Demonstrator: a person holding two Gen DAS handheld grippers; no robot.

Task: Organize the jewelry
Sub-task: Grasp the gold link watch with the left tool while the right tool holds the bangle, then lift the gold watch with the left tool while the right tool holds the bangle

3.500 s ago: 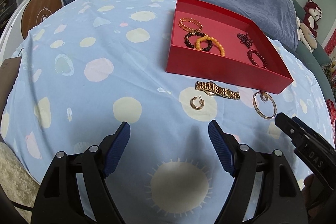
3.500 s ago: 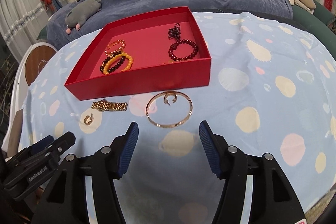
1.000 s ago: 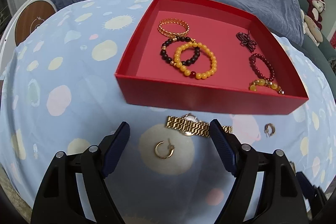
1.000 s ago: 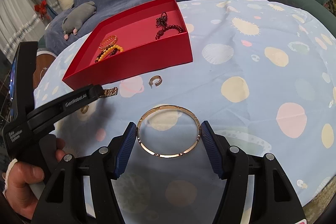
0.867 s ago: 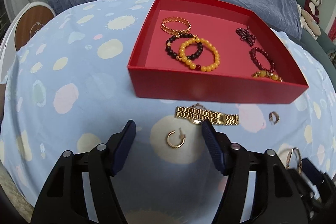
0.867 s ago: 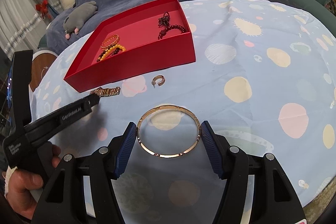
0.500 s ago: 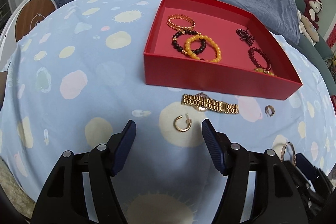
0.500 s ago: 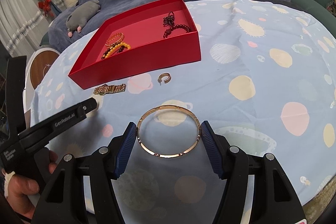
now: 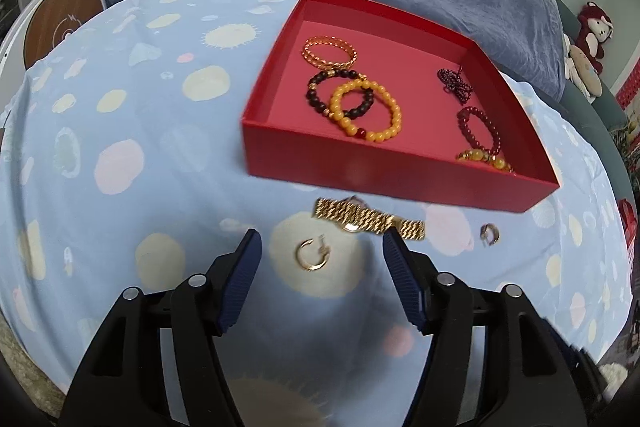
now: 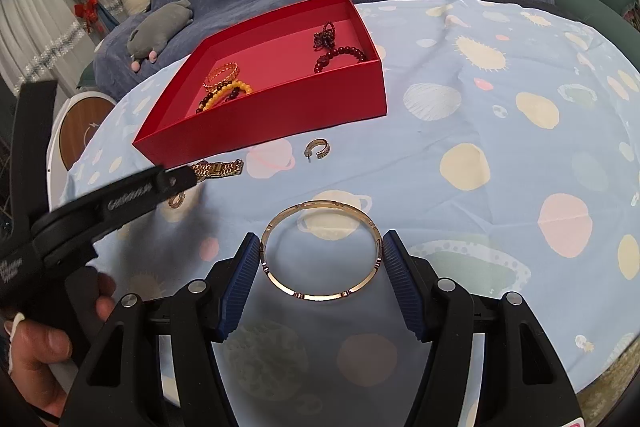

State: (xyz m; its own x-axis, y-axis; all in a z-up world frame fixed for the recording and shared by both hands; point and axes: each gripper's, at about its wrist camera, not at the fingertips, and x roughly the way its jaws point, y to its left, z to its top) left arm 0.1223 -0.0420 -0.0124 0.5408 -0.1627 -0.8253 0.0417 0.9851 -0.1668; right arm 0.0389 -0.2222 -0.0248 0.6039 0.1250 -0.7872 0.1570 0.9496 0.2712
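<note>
1. Right gripper [image 10: 320, 259] is clamping a thin gold bangle with dark inlaid segments [image 10: 320, 251] across its width, both blue ribbed pads pressing on the rim, and is carrying it above the pale blue planet-print cloth [image 10: 500, 147].
2. Left gripper [image 9: 320, 255] is hanging with its jaws apart and nothing pressed between them; a small gold hoop earring [image 9: 312, 255] is lying on the cloth in the gap, touched by neither pad. The jaws have just been closing somewhat.
3. Judging by this, two pick-ups are running at once: the bangle is already in hand, the hoop is only being lined up.
4. Next, the left gripper is probably needing to sink and narrow on the hoop, and the right to carry the bangle over the near wall of the shallow red cardboard tray [image 9: 400, 171].
5. Left wrist view is showing the tray's contents: a gold chain bracelet, dark, amber and red bead bracelets.
6. It is also showing a gold link watch [image 9: 368, 217] just before the tray, partly hidden in the right view.
7. Only the right view is showing the bangle, and a bare hand [image 10: 36, 347] holding the left tool.
</note>
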